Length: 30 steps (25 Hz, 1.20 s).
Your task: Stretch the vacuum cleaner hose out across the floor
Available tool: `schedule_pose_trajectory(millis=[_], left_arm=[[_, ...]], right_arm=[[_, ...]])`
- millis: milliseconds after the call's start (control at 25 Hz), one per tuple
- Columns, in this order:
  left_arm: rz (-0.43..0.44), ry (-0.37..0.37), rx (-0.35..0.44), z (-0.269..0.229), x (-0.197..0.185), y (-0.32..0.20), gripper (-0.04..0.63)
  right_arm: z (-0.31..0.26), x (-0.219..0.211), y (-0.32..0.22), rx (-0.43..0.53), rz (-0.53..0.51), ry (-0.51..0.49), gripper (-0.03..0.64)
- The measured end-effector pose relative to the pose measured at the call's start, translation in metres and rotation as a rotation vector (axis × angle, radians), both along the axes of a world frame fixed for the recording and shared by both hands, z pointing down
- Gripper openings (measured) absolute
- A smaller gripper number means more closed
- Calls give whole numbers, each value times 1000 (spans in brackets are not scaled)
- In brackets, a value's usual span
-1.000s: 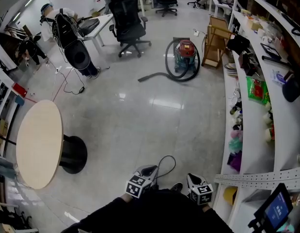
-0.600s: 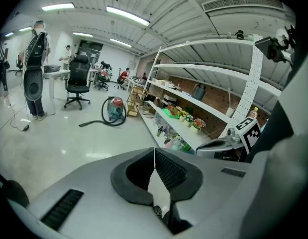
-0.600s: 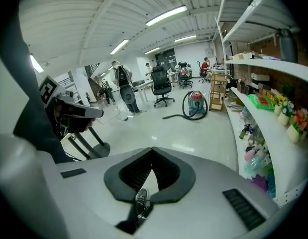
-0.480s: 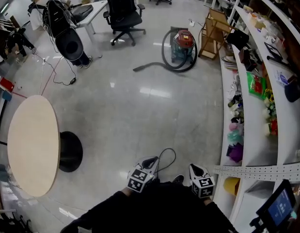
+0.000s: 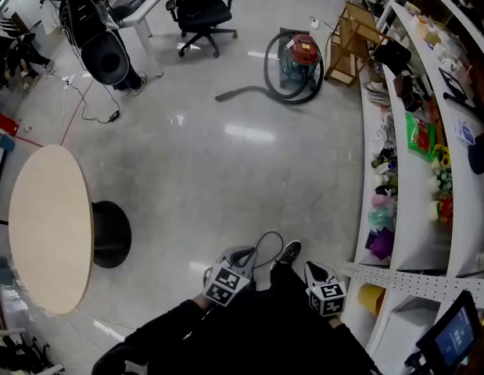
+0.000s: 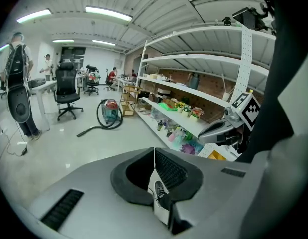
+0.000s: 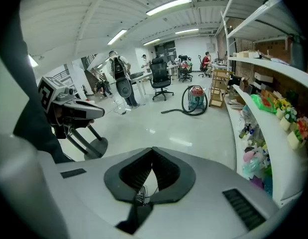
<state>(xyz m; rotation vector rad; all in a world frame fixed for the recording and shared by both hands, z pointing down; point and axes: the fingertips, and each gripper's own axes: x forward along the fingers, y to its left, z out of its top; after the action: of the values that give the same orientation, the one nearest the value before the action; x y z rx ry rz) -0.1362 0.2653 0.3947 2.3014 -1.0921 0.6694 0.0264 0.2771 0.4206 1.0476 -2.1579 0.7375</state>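
Note:
The red and teal vacuum cleaner [image 5: 299, 57] stands far across the floor by the shelving. Its dark hose [image 5: 267, 83] loops round the body and ends in a nozzle lying on the floor [image 5: 224, 97]. Both gripper views show it far off: the vacuum [image 6: 110, 111] with its hose [image 6: 91, 130], and the vacuum [image 7: 196, 97] with its hose [image 7: 174, 111]. My left gripper [image 5: 240, 255] and right gripper [image 5: 315, 271] are held low and close to my body, far from the hose. Each is shut with nothing between its jaws, as the left gripper [image 6: 154, 152] and right gripper [image 7: 153, 156] show.
A round beige table [image 5: 50, 229] on a black base stands at the left. A black office chair [image 5: 202, 10] and a black bag on a stand [image 5: 101, 49] are at the back. White shelving [image 5: 406, 170] runs along the right, beside a wooden rack [image 5: 355, 45]. Red cables [image 5: 73, 108] trail on the floor.
The view has advanced a little toward the vacuum cleaner, and a shoe now shows ahead between the grippers. Both grippers stay shut and low.

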Motion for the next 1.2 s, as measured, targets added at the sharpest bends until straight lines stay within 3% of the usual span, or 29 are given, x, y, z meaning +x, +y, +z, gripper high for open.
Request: schedule_pose_trajectory(millis=[200, 400, 560, 960, 1200], left_arm=[[-102, 10, -21, -4, 18, -51, 21], [-237, 29, -1, -30, 46, -115, 21], [-215, -2, 31, -41, 73, -152, 21], [-200, 45, -39, -18, 91, -236, 21], [-164, 190, -35, -9, 68, -336, 21]], right_arm=[[1, 8, -70, 33, -52, -93, 6], [-15, 55, -147, 99, -55, -126, 6], [-6, 83, -179, 84, -34, -169, 6], [29, 112, -253, 15, 44, -165, 6], [27, 89, -328, 11, 99, -96, 6]])
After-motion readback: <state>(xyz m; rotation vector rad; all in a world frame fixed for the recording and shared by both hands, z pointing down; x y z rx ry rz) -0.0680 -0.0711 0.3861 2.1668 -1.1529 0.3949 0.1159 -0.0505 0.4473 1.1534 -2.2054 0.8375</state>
